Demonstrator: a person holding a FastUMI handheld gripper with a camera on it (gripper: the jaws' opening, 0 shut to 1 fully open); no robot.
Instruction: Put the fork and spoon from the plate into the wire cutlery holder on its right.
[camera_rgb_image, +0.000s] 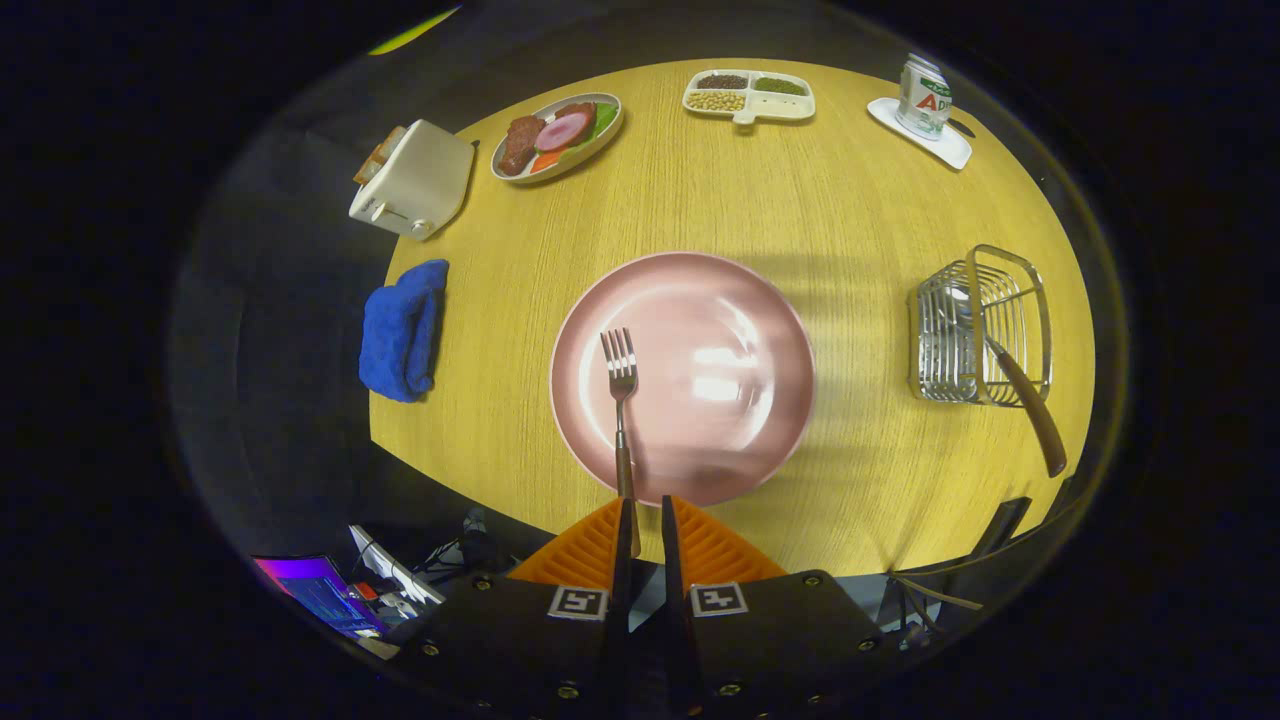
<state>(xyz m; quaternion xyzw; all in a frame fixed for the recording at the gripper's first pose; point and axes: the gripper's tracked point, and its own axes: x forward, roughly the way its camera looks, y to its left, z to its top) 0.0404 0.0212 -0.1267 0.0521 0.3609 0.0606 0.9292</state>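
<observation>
**Fork handle caught between nearly closed fingers at the plate's near rim**

The gripper (645, 525) sits nearest, its two fingers drawn close with only a narrow slot between them. The fork (621, 400) runs into that slot: its brown handle end lies against the left finger, but whether both fingers press on it cannot be told.

From the fingers the fork reaches toward 12 o'clock, tines up, lying on the left part of the pink plate (740, 330), handle crossing the plate's near rim. The plate rests mid-way across the round wooden table (700, 190), just ahead of the fingertips.

At about 2 o'clock from the gripper, well apart from the plate, stands the wire cutlery holder (975, 325). The spoon (1020, 395) is already in it, bowl down inside, brown handle sticking out toward the near table edge.

At 10 o'clock lies a blue cloth (403, 330); beyond it a white toaster (412, 180). Toward 11 o'clock sits a dish of meat and vegetables (560, 135), at 12 o'clock a divided tray of beans (748, 95), at 1 o'clock a can (923, 95) on a white coaster (950, 150).
</observation>
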